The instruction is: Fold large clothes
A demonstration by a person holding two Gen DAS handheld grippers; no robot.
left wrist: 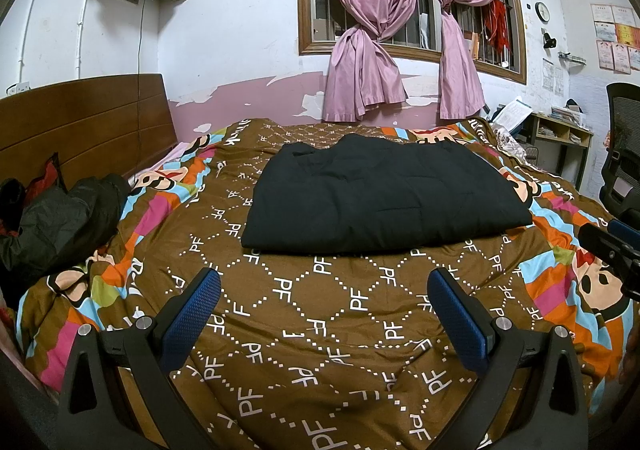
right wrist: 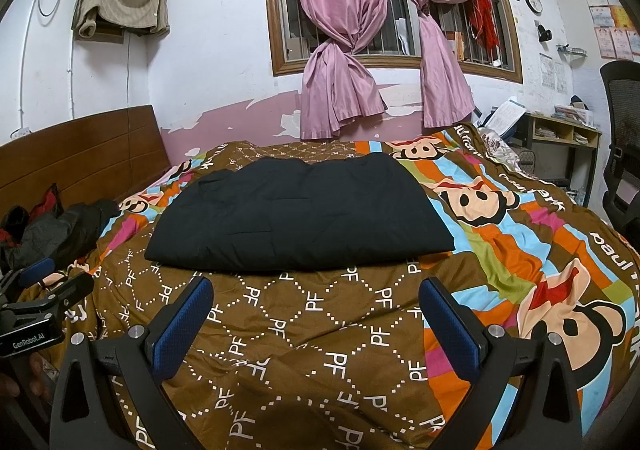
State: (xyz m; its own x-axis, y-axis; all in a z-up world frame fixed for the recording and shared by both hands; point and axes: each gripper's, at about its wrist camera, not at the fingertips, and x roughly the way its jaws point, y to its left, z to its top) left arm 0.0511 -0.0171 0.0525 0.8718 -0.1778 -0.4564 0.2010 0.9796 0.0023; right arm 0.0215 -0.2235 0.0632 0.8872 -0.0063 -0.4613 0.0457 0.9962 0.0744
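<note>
A large black garment lies folded into a flat rectangle on the patterned bedspread, in the middle of the bed; it also shows in the right wrist view. My left gripper is open and empty, hovering over the bedspread just short of the garment's near edge. My right gripper is open and empty too, just short of the same edge. The right gripper shows at the right edge of the left wrist view, and the left gripper at the left edge of the right wrist view.
A heap of dark clothes lies at the left by the wooden headboard. Pink curtains hang at the window behind the bed. A desk and a black office chair stand to the right.
</note>
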